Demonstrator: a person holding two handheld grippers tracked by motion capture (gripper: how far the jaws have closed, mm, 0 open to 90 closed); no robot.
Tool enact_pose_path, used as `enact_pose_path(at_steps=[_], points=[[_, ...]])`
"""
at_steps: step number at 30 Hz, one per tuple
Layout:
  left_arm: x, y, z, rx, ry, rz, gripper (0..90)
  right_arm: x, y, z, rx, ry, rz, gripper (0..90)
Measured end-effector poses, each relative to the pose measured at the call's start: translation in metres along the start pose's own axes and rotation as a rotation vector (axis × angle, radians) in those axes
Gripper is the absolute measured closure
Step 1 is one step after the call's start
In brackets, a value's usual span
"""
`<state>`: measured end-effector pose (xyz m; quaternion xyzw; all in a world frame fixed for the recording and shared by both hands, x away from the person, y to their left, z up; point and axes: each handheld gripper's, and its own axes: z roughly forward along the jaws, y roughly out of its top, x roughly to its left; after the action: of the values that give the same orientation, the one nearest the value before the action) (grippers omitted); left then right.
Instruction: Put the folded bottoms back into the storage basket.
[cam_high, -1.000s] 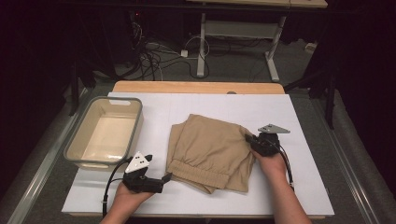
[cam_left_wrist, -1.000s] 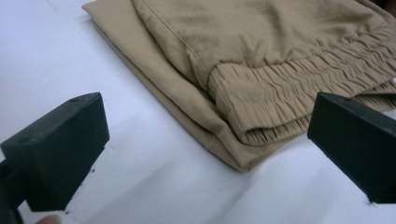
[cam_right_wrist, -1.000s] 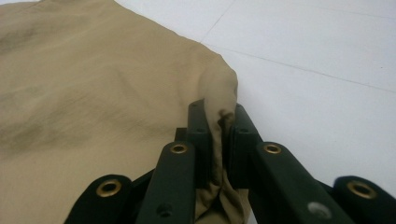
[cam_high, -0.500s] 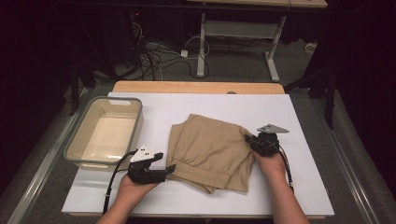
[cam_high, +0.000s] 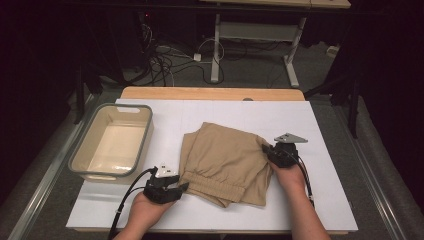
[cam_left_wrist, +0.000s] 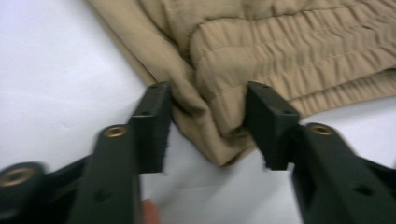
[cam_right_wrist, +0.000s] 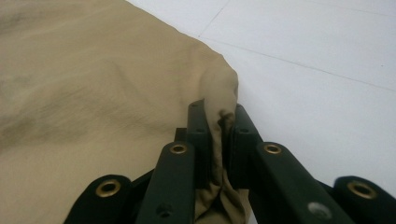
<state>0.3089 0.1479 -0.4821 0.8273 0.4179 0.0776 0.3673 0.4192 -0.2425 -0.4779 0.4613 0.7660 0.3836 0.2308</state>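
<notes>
Tan shorts (cam_high: 225, 160) lie folded on the white board, elastic waistband (cam_left_wrist: 299, 56) toward me. My left gripper (cam_high: 184, 187) is at the waistband's near left corner. In the left gripper view that corner (cam_left_wrist: 210, 130) sits between the jaws of the left gripper (cam_left_wrist: 208, 121), which have just been closing and still stand apart around the loose cloth. My right gripper (cam_high: 266, 149) is at the shorts' right edge. In the right gripper view the right gripper (cam_right_wrist: 219, 116) is shut on a pinched fold of the tan cloth (cam_right_wrist: 217, 98).
A clear plastic tub (cam_high: 145, 135) with nothing in it stands on the board's left side, just beyond my left hand. The white board (cam_high: 320, 200) lies on a wooden table. Cables and a desk frame are on the dark floor behind.
My left gripper slid right to the waistband corner and its jaws narrowed around it. The right gripper and the shorts have stayed put.
</notes>
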Motion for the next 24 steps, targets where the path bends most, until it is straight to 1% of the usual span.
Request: enact_pose_path(at_steps=[1, 4, 8, 10, 11, 13, 16, 18, 21, 24], points=[[0.0006, -0.0003, 0.0000, -0.001, -0.013, 0.000, 62.5, 0.0000, 0.0000, 0.0001, 0.000, 0.000, -0.001, 83.6], [0.0037, 0.0004, 0.0004, 0.001, -0.049, -0.001, 68.0, -0.0007, 0.0001, 0.0001, 0.002, 0.004, 0.003, 83.5], [0.0047, -0.0017, 0.0012, -0.019, -0.073, 0.025, 75.3, 0.0001, 0.0002, 0.0005, 0.004, -0.002, -0.004, 83.6], [0.0030, -0.0036, 0.0012, -0.035, -0.065, 0.036, 77.7, 0.0008, 0.0000, 0.0002, 0.003, -0.006, -0.006, 83.5], [0.0025, -0.0041, 0.0009, -0.036, -0.062, 0.049, 78.4, 0.0012, 0.0000, 0.0001, 0.002, -0.008, -0.010, 83.6], [0.0015, -0.0050, 0.0008, -0.042, -0.057, 0.060, 79.1, 0.0018, -0.0001, -0.0001, 0.000, -0.013, -0.017, 83.6], [0.0000, -0.0057, 0.0005, -0.047, -0.050, 0.072, 79.6, 0.0026, -0.0001, 0.0001, 0.002, -0.019, -0.023, 83.6], [0.0005, -0.0056, 0.0004, -0.048, -0.053, 0.071, 79.6, 0.0033, -0.0001, 0.0002, 0.004, -0.022, -0.025, 83.7], [0.0015, -0.0043, -0.0001, -0.045, -0.059, 0.072, 79.6, 0.0024, 0.0000, 0.0002, 0.003, -0.017, -0.021, 83.7], [0.0023, -0.0003, -0.0018, -0.021, -0.057, 0.103, 79.5, 0.0028, -0.0003, -0.0006, -0.005, -0.018, -0.021, 83.7]])
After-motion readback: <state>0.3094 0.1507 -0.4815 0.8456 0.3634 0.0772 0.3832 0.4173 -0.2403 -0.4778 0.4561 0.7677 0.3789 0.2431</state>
